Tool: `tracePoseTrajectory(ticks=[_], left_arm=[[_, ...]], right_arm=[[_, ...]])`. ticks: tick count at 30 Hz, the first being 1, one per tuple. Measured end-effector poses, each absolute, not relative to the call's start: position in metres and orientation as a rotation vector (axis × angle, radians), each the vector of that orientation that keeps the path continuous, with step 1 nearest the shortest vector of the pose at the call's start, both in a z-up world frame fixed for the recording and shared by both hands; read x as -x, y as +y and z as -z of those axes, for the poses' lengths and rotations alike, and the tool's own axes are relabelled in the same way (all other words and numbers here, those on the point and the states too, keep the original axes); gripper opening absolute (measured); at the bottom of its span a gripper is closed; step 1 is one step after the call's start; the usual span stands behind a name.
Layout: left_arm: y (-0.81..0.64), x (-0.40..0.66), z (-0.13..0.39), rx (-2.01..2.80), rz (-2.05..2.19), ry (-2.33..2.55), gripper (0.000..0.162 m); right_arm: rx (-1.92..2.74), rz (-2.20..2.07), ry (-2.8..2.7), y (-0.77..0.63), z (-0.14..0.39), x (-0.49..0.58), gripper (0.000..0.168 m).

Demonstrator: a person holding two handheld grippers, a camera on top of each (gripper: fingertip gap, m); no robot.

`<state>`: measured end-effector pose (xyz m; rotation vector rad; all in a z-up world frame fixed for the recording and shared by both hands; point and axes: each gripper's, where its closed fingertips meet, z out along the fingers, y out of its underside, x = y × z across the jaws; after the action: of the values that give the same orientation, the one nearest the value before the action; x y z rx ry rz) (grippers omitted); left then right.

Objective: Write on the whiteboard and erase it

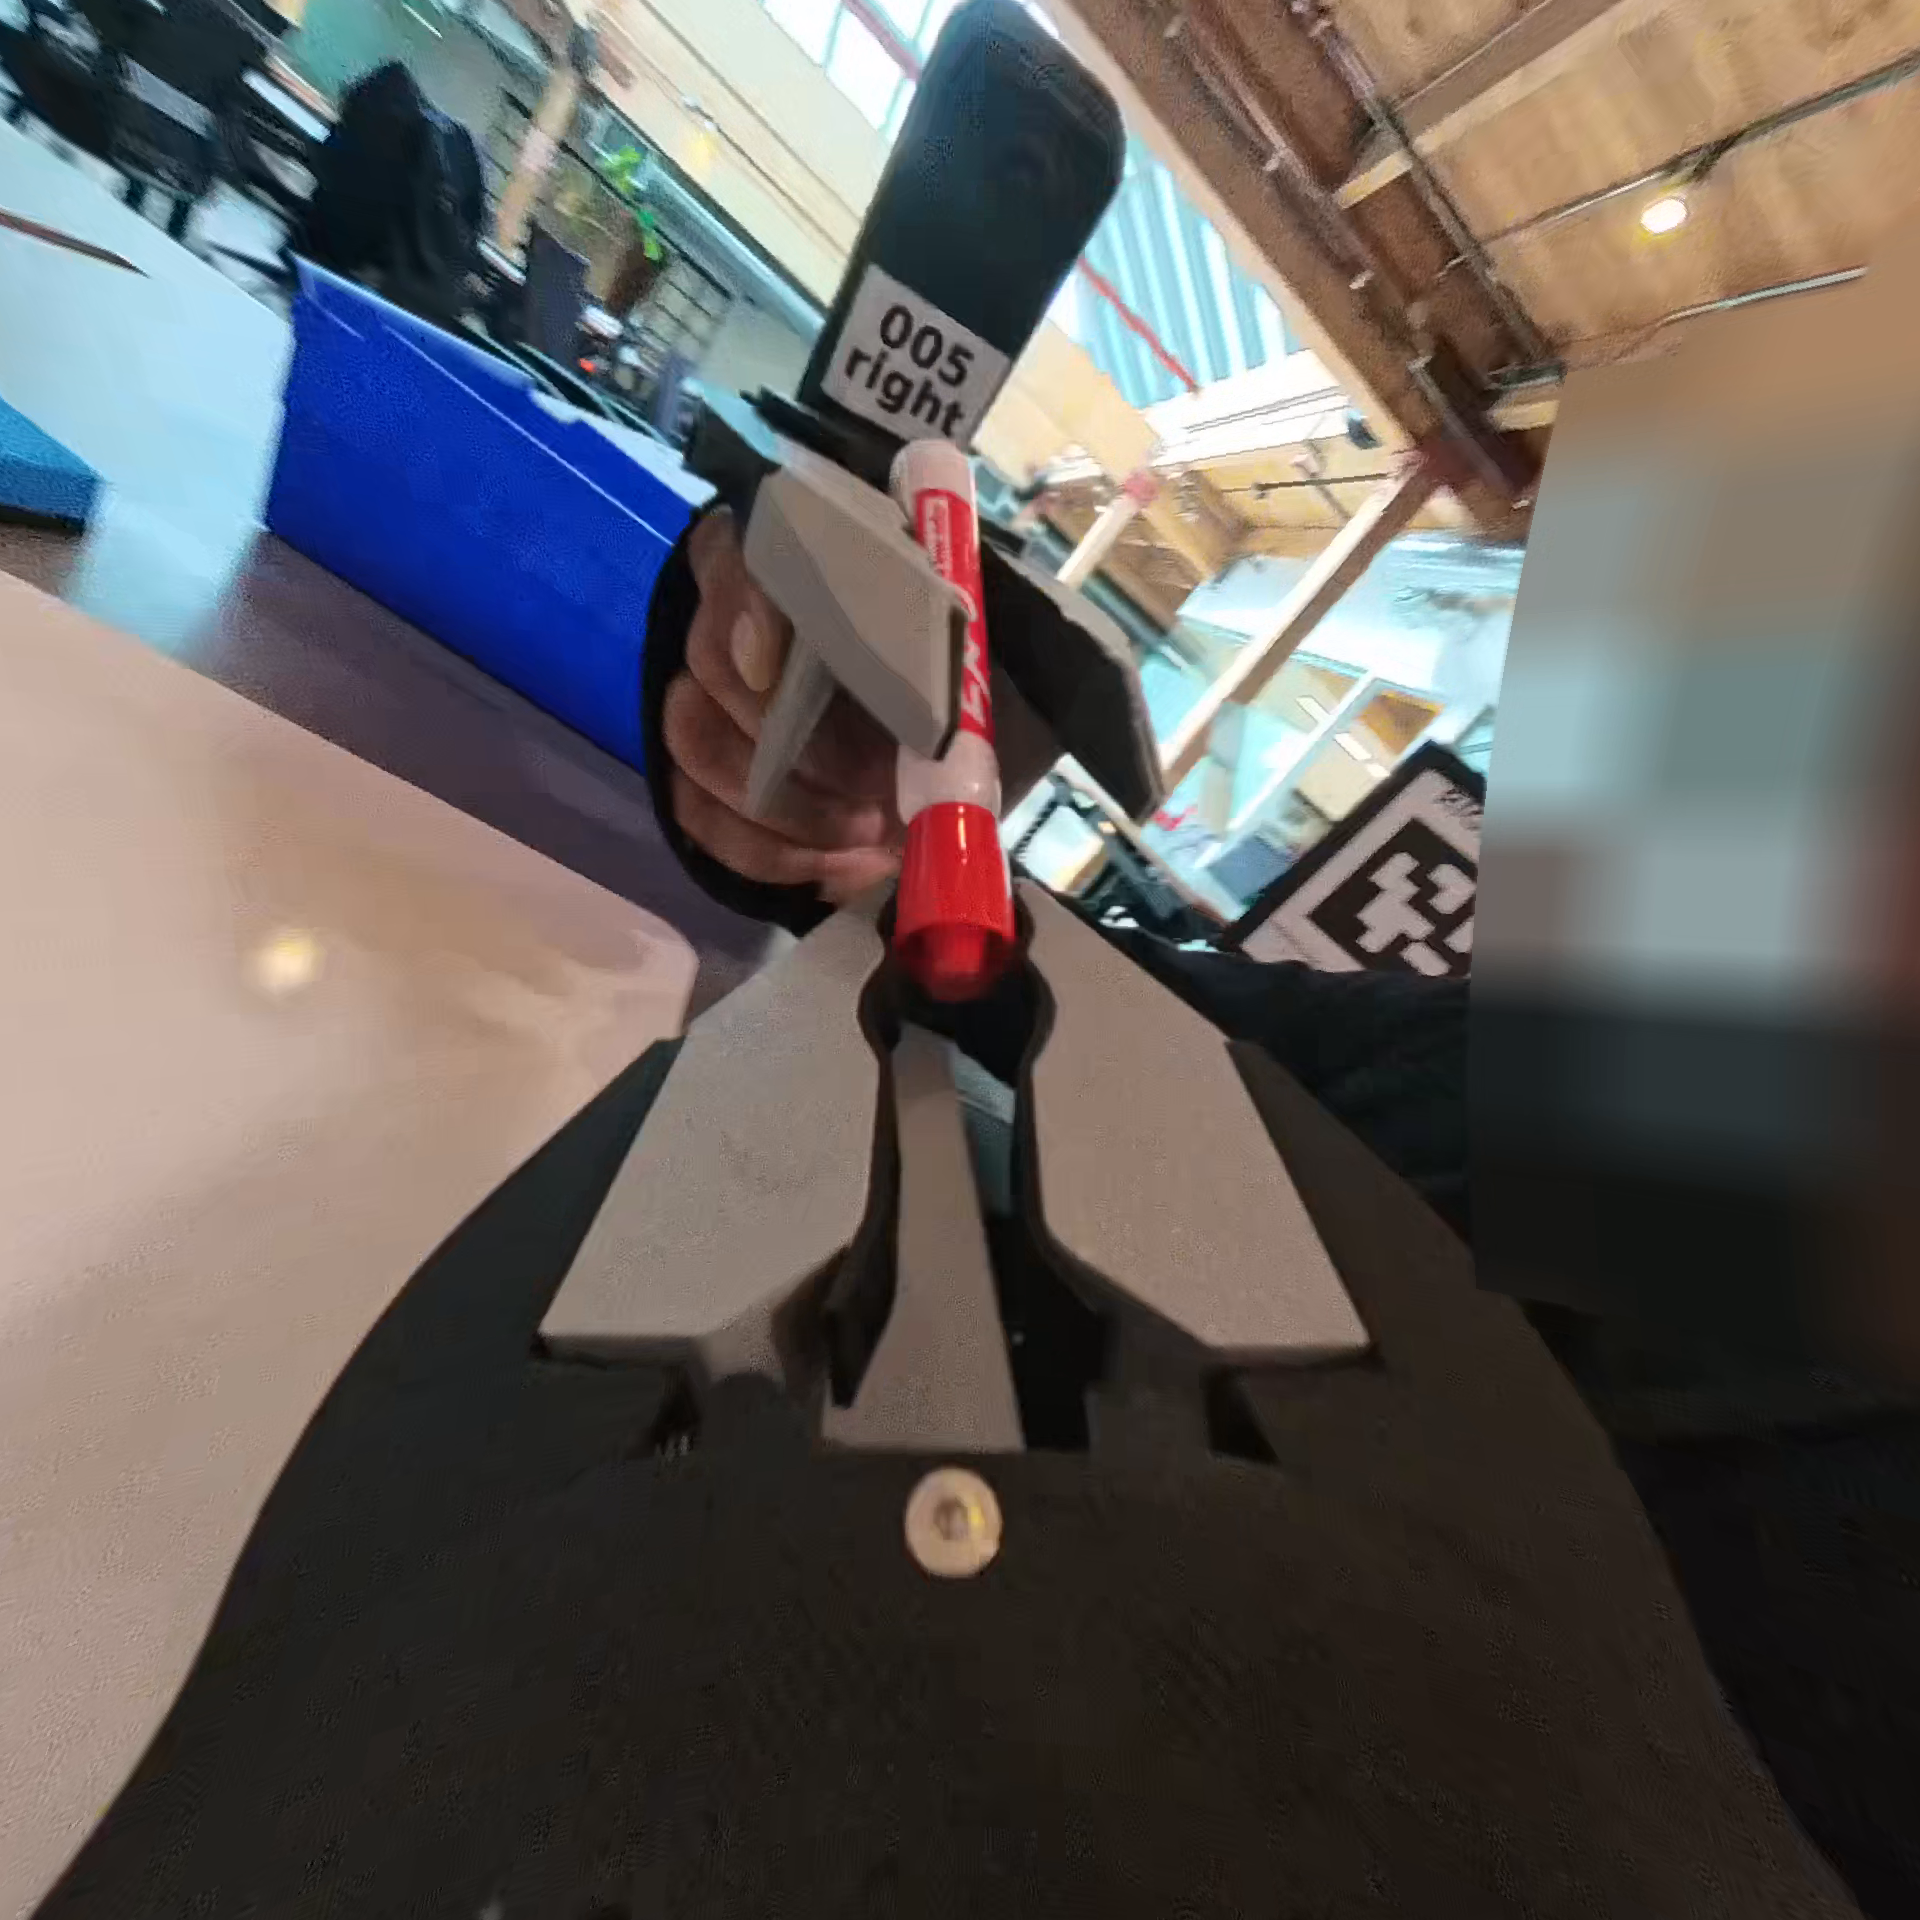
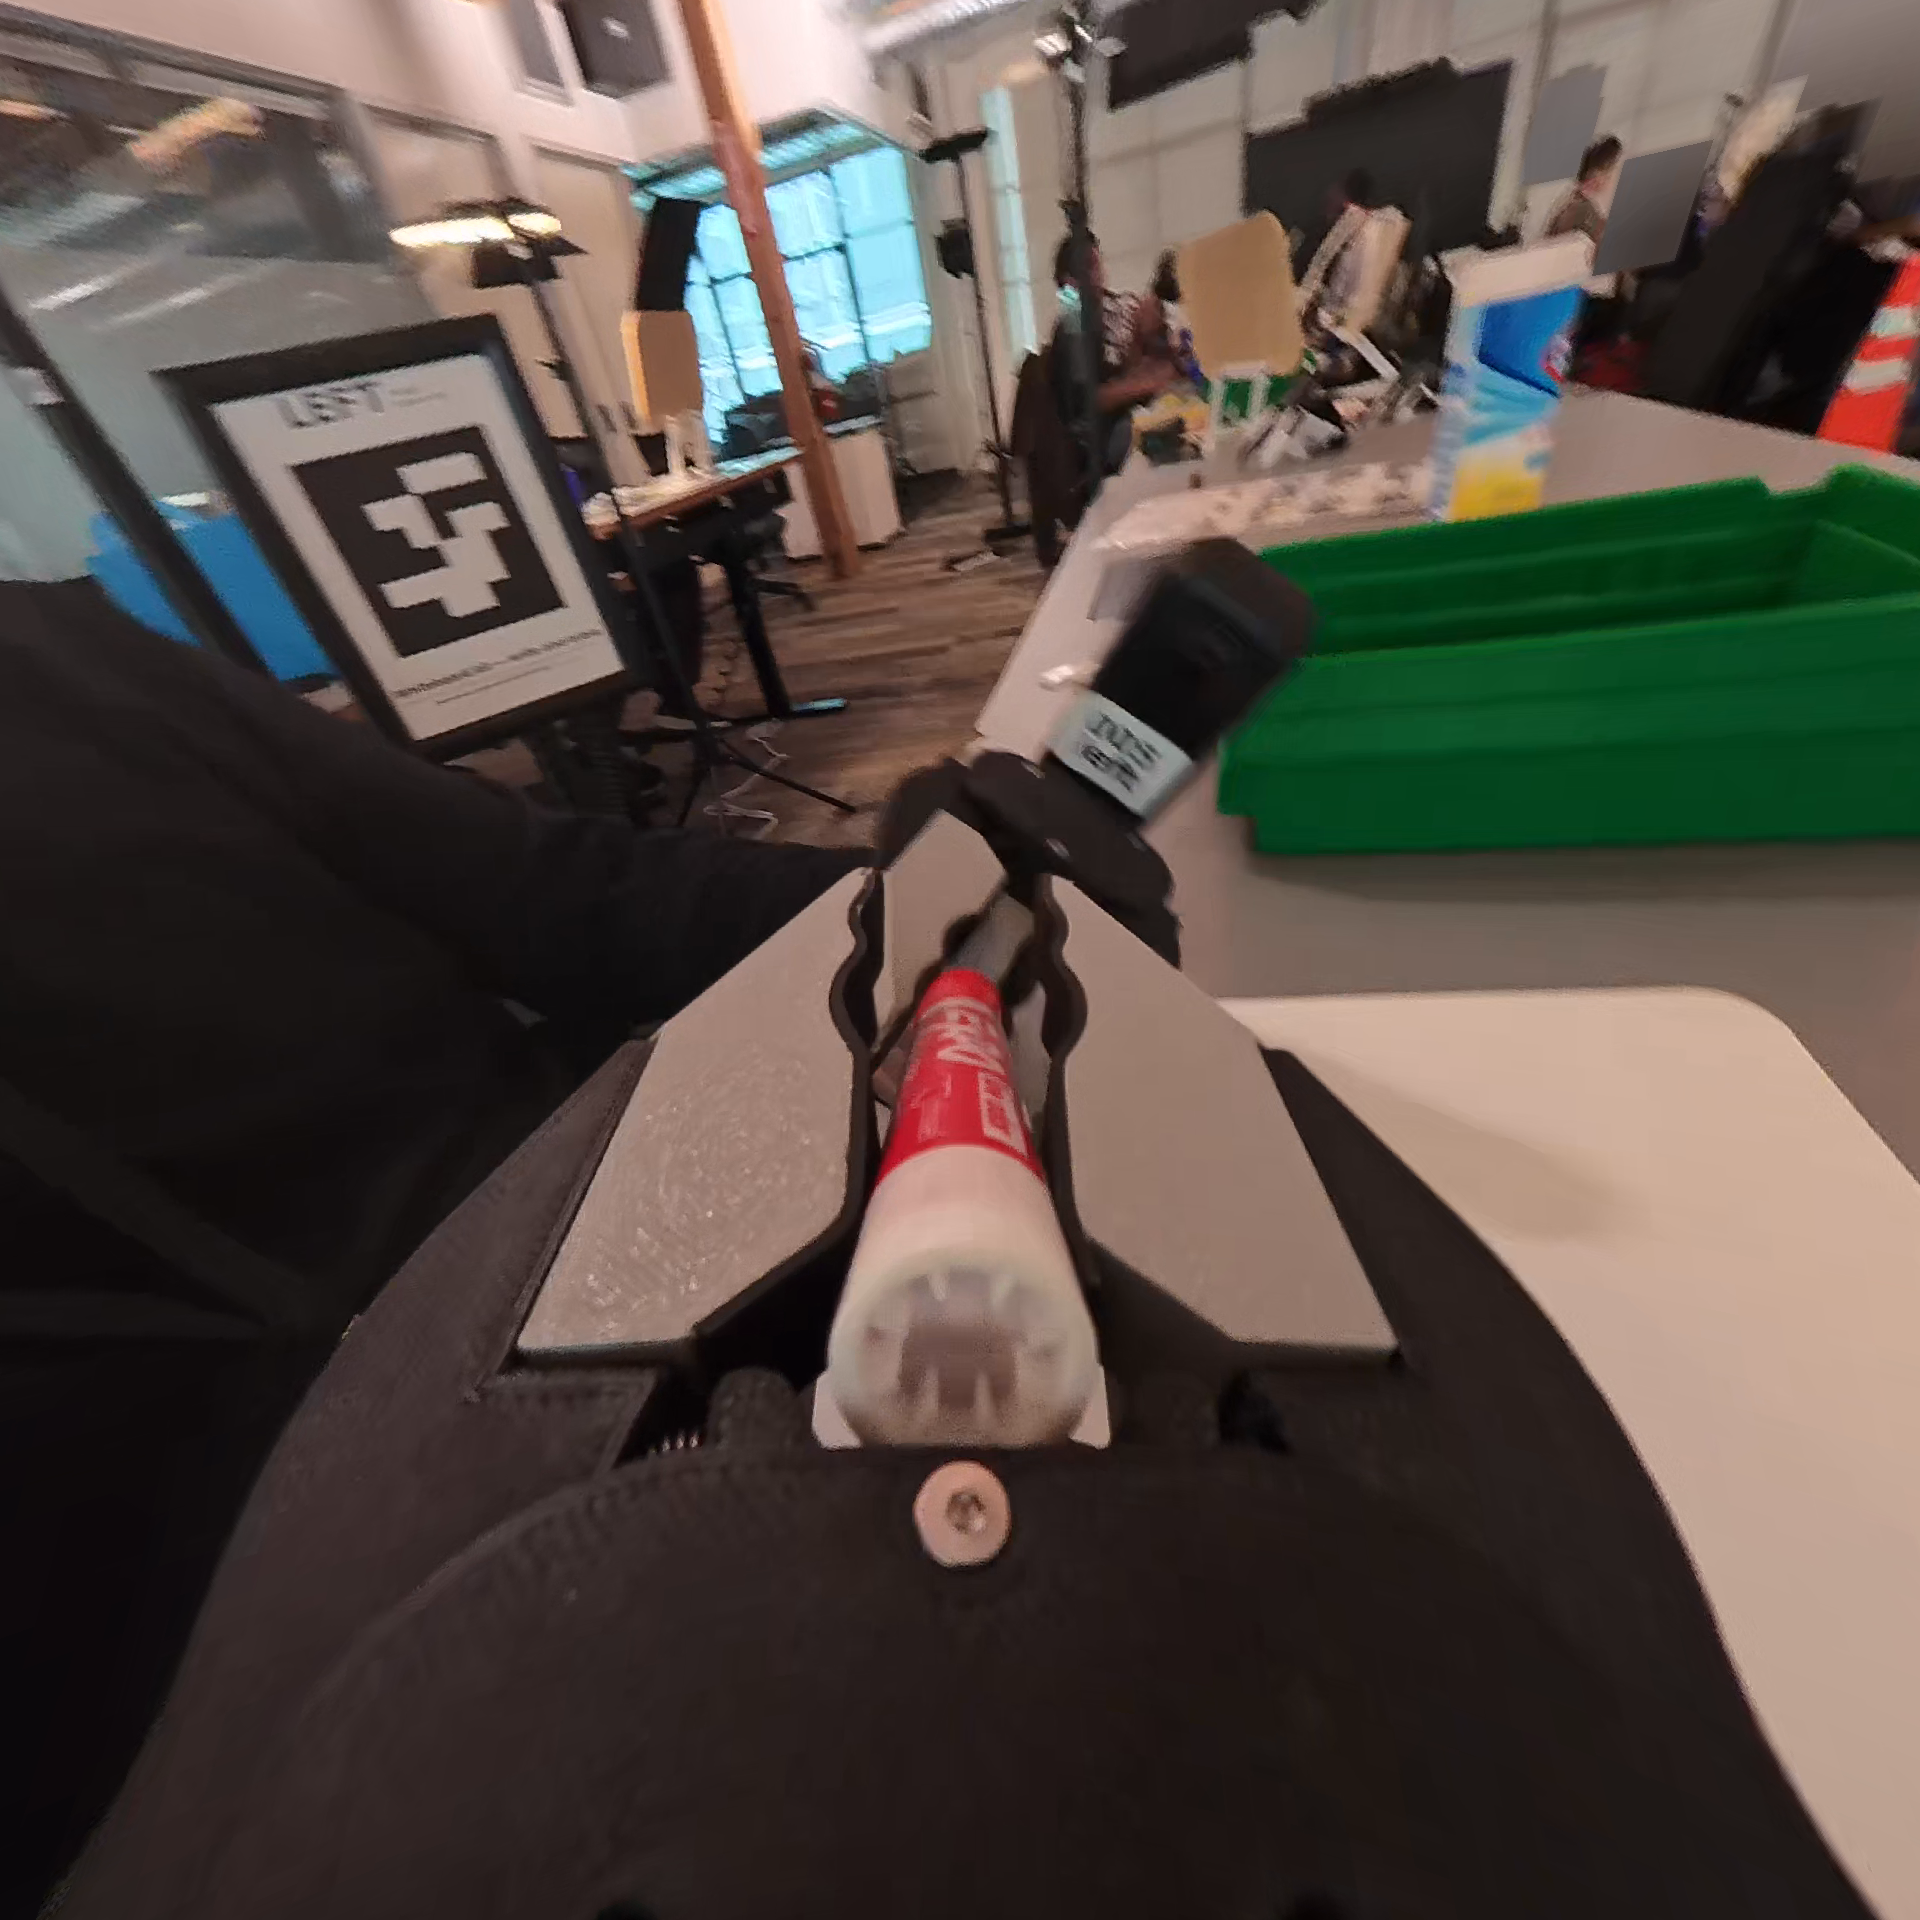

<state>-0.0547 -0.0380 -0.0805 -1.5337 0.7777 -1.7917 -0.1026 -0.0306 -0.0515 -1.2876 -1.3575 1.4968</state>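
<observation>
The right gripper (image 2: 961, 1029) clamps a red-capped whiteboard marker (image 2: 961, 1174) along its barrel, while the left gripper (image 1: 951, 935) closes on the red cap (image 1: 954, 899), both held above the pale whiteboard (image 2: 1558, 1195). Light, rigid and slick, the marker seems best gripped mid-barrel for uncapping.

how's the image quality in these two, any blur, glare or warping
Left wrist view: marker and right gripper fairly sharp, background smeared, a lamp glare spot on the table, lines bowed by the wide lens. Right wrist view: left gripper and green bins motion-blurred, marker's near end soft.
</observation>
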Motion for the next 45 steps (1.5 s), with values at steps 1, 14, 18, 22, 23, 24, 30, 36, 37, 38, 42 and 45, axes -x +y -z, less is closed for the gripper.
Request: tracePoseTrajectory(ticks=[1, 14, 18, 22, 23, 24, 30, 36, 37, 38, 42, 45], left_arm=[[-0.032, 0.056, 0.085, 1.549, 1.667, 0.794, 0.014], [0.024, 0.078, 0.121, 1.605, 0.444, 0.899, 0.030], [0.016, 0.068, 0.116, 1.524, 0.360, 0.955, 0.026], [0.015, 0.063, 0.128, 1.547, 0.330, 0.997, 0.016], [0.014, 0.062, 0.129, 1.551, 0.328, 1.006, 0.016], [0.013, 0.061, 0.130, 1.553, 0.320, 1.018, 0.016], [0.001, 0.056, 0.131, 1.616, 0.565, 1.039, 0.016], [-0.052, 0.062, 0.078, 1.502, 1.765, 0.893, 0.016], [-0.052, 0.064, 0.077, 1.491, 1.792, 0.881, 0.016], [-0.053, 0.062, 0.080, 1.497, 1.745, 0.908, 0.016], [-0.032, 0.055, 0.108, 1.577, 1.247, 1.001, 0.015], [-0.009, 0.055, 0.126, 1.558, 0.706, 1.070, 0.015]], right_arm=[[1.334, -1.492, -1.340, -0.025, 0.056, 0.103, 0.028], [1.596, -1.447, -1.160, 0.016, 0.080, 0.098, 0.027], [1.643, -1.411, -1.184, 0.014, 0.092, 0.104, 0.028], [1.659, -1.435, -1.184, 0.011, 0.096, 0.109, 0.028], [1.658, -1.433, -1.188, 0.011, 0.096, 0.110, 0.027], [1.656, -1.431, -1.196, 0.010, 0.096, 0.109, 0.027], [1.582, -1.359, -1.307, -0.001, 0.096, 0.111, 0.026], [1.221, -1.592, -1.426, -0.051, 0.051, 0.105, 0.027], [1.196, -1.584, -1.437, -0.055, 0.048, 0.105, 0.027], [1.203, -1.560, -1.450, -0.055, 0.049, 0.106, 0.027], [1.351, -1.540, -1.401, -0.037, 0.065, 0.110, 0.027], [1.540, -1.479, -1.286, -0.008, 0.084, 0.111, 0.026]])
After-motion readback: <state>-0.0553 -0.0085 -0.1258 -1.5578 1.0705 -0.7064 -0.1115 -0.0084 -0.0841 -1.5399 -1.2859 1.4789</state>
